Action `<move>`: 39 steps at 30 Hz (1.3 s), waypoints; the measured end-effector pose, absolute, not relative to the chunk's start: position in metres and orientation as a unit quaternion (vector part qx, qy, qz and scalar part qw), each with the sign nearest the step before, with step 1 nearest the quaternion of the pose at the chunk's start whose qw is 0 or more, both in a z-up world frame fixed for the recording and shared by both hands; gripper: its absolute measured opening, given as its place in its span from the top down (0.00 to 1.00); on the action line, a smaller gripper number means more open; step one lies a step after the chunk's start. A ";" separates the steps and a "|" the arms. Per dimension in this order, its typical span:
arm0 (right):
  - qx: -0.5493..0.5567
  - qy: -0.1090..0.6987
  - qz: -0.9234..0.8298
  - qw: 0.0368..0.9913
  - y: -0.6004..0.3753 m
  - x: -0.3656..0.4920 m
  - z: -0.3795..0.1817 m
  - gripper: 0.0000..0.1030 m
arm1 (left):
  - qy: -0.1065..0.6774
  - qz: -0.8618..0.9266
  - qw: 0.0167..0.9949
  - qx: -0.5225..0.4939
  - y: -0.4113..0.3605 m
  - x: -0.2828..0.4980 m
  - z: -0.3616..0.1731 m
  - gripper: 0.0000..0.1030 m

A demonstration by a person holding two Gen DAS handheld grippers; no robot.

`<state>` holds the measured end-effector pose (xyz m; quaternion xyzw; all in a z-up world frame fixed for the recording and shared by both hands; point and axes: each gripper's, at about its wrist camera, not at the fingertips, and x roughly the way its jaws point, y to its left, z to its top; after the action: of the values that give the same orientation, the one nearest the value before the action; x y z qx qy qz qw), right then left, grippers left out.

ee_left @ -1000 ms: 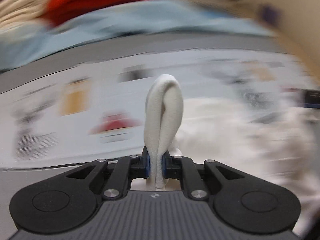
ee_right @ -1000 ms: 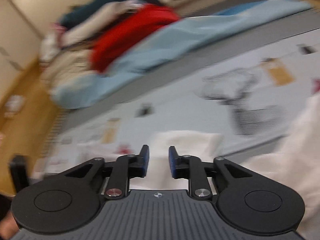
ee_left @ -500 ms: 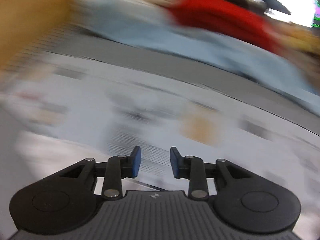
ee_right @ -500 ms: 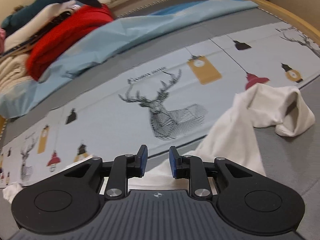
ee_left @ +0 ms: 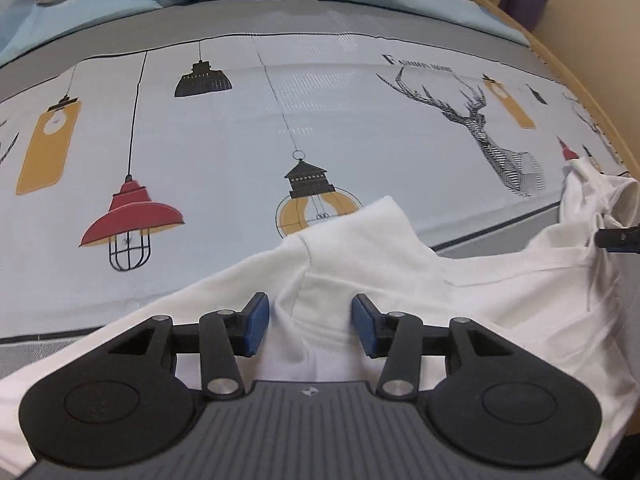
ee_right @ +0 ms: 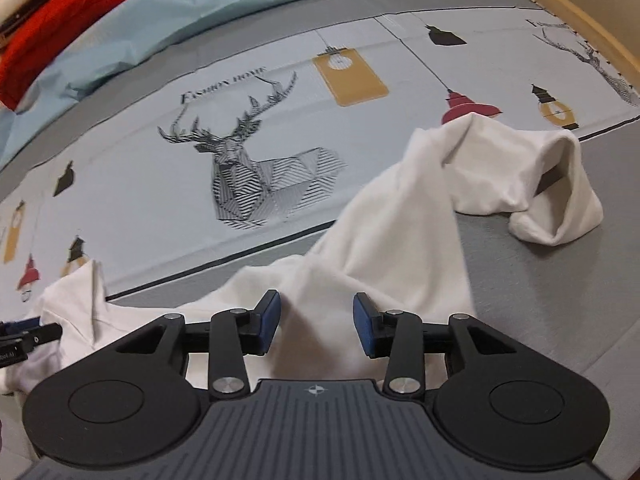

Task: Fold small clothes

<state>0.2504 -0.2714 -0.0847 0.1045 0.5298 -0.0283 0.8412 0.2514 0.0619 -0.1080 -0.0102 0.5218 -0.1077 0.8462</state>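
A white garment (ee_left: 500,292) of soft, matte knit is spread in loose folds across the near edge of a printed cloth (ee_left: 240,132) (lamps, lanterns and a line-drawn deer on a pale ground, with grey borders). The surface beneath the cloth cannot be identified. The garment's long axis is laid roughly side to side along that edge. In the right wrist view one end of the white garment (ee_right: 400,232) is seen trailing up and to the right, where a tubular, open-mouthed part is slumped on the grey border. In the left wrist view a rounded flap with a stitched seam is pointed away, over a lantern print.

The left tool (ee_left: 311,325) is held low over the fabric, its blue-padded jaws opening, with a raised ridge of white knit between them but not pressed by the pads. The right tool (ee_right: 316,325) is likewise opening, with a peak of cloth between its jaws, untouched. Beyond the printed cloth, a crumpled light-blue sheet (ee_right: 160,12) and a red textile (ee_right: 60,12) are piled.
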 end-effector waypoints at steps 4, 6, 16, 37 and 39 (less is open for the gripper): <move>0.083 0.534 -0.012 0.841 -0.267 0.256 -0.092 0.82 | 0.528 -0.103 0.843 -0.011 0.068 0.257 -0.101 0.85; 0.078 0.529 -0.016 0.845 -0.264 0.259 -0.090 0.97 | 0.529 -0.102 0.842 -0.026 0.080 0.259 -0.090 0.98; 0.104 0.325 0.014 0.940 -0.233 0.296 0.022 0.98 | 0.450 -0.066 0.890 -0.021 0.123 0.280 -0.024 0.99; 0.065 0.535 -0.009 0.842 -0.270 0.296 -0.126 0.65 | 0.556 -0.023 0.831 -0.016 0.138 0.293 -0.109 0.80; 0.041 0.527 0.011 0.849 -0.267 0.288 -0.124 0.66 | 0.554 -0.011 0.832 -0.021 0.138 0.293 -0.109 0.80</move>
<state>0.2885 -0.2671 -0.1243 0.0415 0.5271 0.0108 0.8487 0.2933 0.1383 -0.1089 -0.0211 0.5544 -0.0110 0.8319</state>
